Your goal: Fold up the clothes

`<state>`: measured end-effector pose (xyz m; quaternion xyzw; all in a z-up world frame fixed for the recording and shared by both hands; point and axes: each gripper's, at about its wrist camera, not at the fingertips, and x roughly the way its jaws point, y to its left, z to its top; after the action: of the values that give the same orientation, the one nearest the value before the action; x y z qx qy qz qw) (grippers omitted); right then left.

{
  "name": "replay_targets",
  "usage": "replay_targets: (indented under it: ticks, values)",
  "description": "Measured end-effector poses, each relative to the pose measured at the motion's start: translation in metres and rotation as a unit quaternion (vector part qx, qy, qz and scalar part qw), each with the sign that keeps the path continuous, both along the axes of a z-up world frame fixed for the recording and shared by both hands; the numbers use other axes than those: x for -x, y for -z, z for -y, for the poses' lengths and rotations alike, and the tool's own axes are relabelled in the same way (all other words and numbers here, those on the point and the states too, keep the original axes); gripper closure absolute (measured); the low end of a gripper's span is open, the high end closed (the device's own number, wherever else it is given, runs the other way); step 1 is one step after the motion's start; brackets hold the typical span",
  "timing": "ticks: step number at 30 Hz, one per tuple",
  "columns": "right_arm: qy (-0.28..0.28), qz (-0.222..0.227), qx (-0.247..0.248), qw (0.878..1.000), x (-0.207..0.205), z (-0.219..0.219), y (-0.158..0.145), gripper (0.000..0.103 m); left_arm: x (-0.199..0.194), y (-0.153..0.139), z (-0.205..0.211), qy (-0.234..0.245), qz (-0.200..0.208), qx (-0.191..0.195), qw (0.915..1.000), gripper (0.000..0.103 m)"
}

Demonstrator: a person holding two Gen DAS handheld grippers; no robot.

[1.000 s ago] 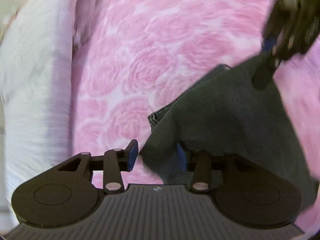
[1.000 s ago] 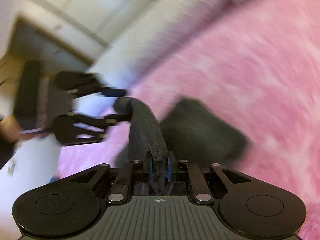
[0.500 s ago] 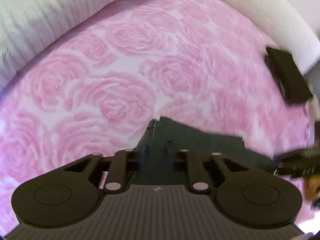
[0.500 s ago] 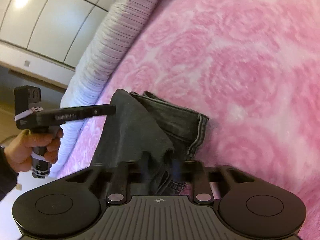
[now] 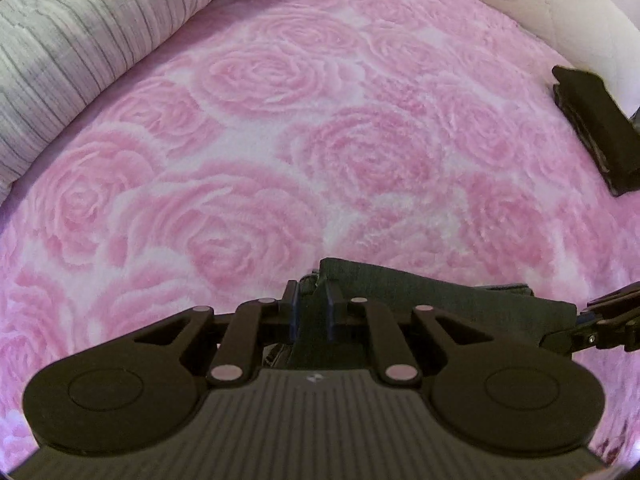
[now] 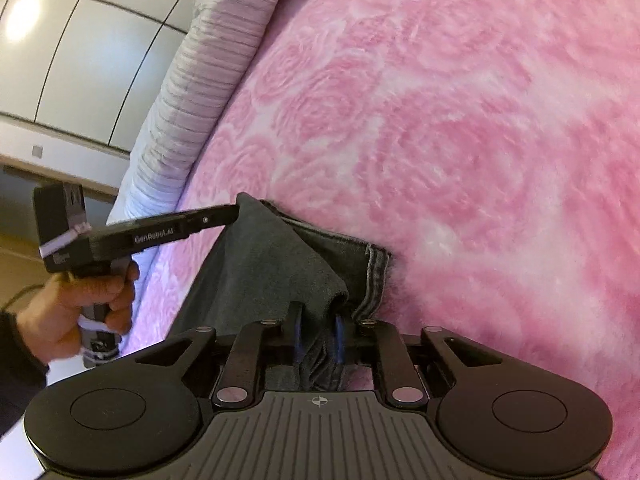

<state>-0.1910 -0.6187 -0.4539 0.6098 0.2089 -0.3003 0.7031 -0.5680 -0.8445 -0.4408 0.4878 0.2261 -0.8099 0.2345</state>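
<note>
Dark grey jeans (image 5: 420, 292) lie partly folded on a pink rose-patterned blanket (image 5: 280, 140). My left gripper (image 5: 311, 304) is shut on one edge of the jeans, low over the blanket. My right gripper (image 6: 318, 330) is shut on another edge of the same jeans (image 6: 272, 256), with a hemmed leg end (image 6: 376, 276) showing under the lifted layer. In the right wrist view the left gripper (image 6: 234, 213) pinches the fabric at the far corner. The right gripper's fingers (image 5: 592, 316) show at the right edge of the left wrist view.
A grey striped rolled quilt (image 5: 80, 40) runs along the blanket's left side, also seen in the right wrist view (image 6: 208, 80). A folded dark garment (image 5: 592, 124) lies at the far right by a cream headboard (image 5: 560, 0). Wardrobe doors (image 6: 80, 60) stand beyond the bed.
Both grippers came down from a swinging motion and now hold the jeans low over the blanket. The left gripper closed on the fabric. The views have steadied.
</note>
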Motion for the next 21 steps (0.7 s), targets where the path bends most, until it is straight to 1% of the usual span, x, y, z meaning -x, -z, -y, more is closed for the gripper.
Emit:
replay_targets:
  ticks: [1,2,3,4,5,7,8,9,10,11,13,15,16,18,21]
  values:
    - [0.001,-0.015,0.009,1.000,-0.002,-0.002,-0.008,0.077,-0.003,-0.003,0.001,-0.002,-0.002,-0.003,1.0000,0.090]
    - [0.002,-0.030,0.018,0.999,-0.004,-0.004,-0.016,0.071,-0.007,-0.008,0.001,-0.002,-0.004,-0.001,1.0000,0.087]
    - [0.002,-0.045,0.027,0.999,-0.007,-0.006,-0.024,0.068,-0.011,-0.014,0.001,-0.002,-0.006,0.002,1.0000,0.086]
    - [0.002,-0.057,0.040,0.998,-0.009,-0.009,-0.034,0.068,-0.014,-0.019,0.001,-0.001,-0.008,0.005,1.0000,0.086]
    - [0.003,-0.067,0.057,0.996,-0.011,-0.013,-0.045,0.068,-0.020,-0.028,-0.001,0.001,-0.011,0.018,0.9998,0.086]
    - [0.006,-0.100,0.130,0.986,-0.018,-0.026,-0.072,0.068,-0.029,-0.045,-0.012,0.018,-0.018,0.049,0.9985,0.087]
    - [0.006,-0.116,0.165,0.979,-0.022,-0.033,-0.085,0.068,-0.031,-0.050,-0.019,0.033,-0.022,0.052,0.9978,0.087]
    - [-0.015,-0.120,0.188,0.975,-0.031,-0.038,-0.090,0.068,-0.034,-0.055,-0.026,0.048,-0.027,0.055,0.9969,0.087]
    - [-0.036,-0.123,0.210,0.969,-0.041,-0.044,-0.095,0.068,-0.033,-0.054,-0.032,0.061,-0.025,0.050,0.9966,0.087]
    - [-0.064,-0.129,0.217,0.965,-0.053,-0.046,-0.092,0.068,-0.029,-0.049,-0.039,0.077,-0.018,0.045,0.9958,0.087]
    - [-0.106,-0.168,0.225,0.954,-0.075,-0.046,-0.077,0.068,-0.019,-0.033,-0.049,0.105,0.003,0.045,0.9935,0.086]
    - [-0.132,-0.216,0.206,0.945,-0.090,-0.038,-0.052,0.069,-0.010,-0.013,-0.051,0.111,0.027,0.051,0.9921,0.085]
    - [-0.127,-0.213,0.200,0.948,-0.090,-0.033,-0.043,0.069,-0.006,-0.003,-0.052,0.114,0.038,0.055,0.9913,0.085]
    - [-0.121,-0.206,0.195,0.951,-0.089,-0.023,-0.030,0.070,-0.006,0.007,-0.049,0.103,0.035,0.055,0.9925,0.084]
    - [-0.121,-0.198,0.198,0.952,-0.081,-0.011,-0.024,0.071,-0.014,0.007,-0.048,0.091,0.022,0.049,0.9944,0.084]
